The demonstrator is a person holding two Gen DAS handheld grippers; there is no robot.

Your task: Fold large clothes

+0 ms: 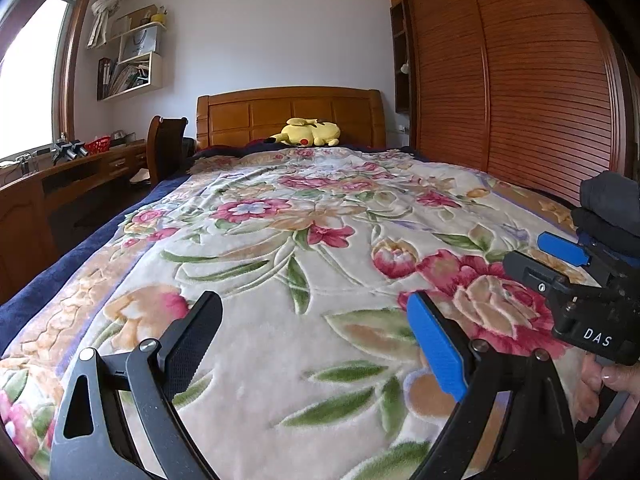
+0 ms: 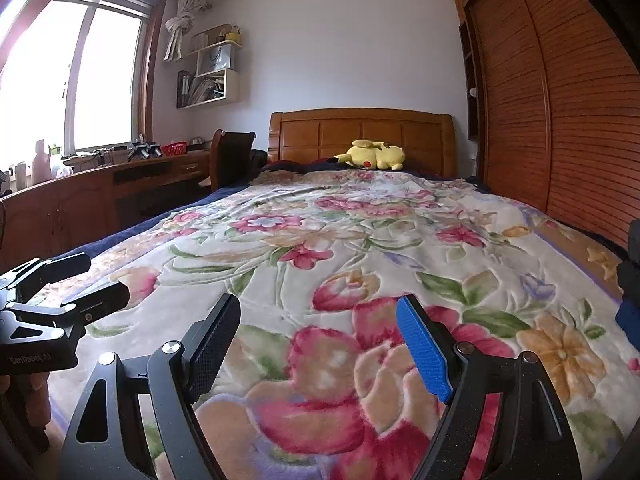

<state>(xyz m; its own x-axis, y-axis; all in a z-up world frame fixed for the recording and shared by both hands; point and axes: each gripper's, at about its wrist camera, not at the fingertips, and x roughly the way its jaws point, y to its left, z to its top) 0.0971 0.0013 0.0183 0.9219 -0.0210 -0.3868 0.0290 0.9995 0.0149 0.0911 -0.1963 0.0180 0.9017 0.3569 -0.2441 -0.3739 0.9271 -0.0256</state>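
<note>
My left gripper [image 1: 316, 320] is open and empty, low over the floral blanket [image 1: 280, 240] on the bed. My right gripper [image 2: 320, 320] is also open and empty over the same blanket [image 2: 360, 248]. The right gripper also shows at the right edge of the left wrist view [image 1: 568, 264], and the left gripper at the left edge of the right wrist view [image 2: 72, 288]. A stack of folded dark clothes [image 1: 612, 204] lies on the bed's right side, beyond the right gripper; only its edge shows in the right wrist view [image 2: 632, 272].
A yellow plush toy [image 1: 310, 133] lies by the wooden headboard [image 1: 288, 116]. A slatted wooden wardrobe [image 1: 520, 92] runs along the bed's right side. On the left are a desk [image 1: 80, 172], a chair [image 1: 164, 148] and a window.
</note>
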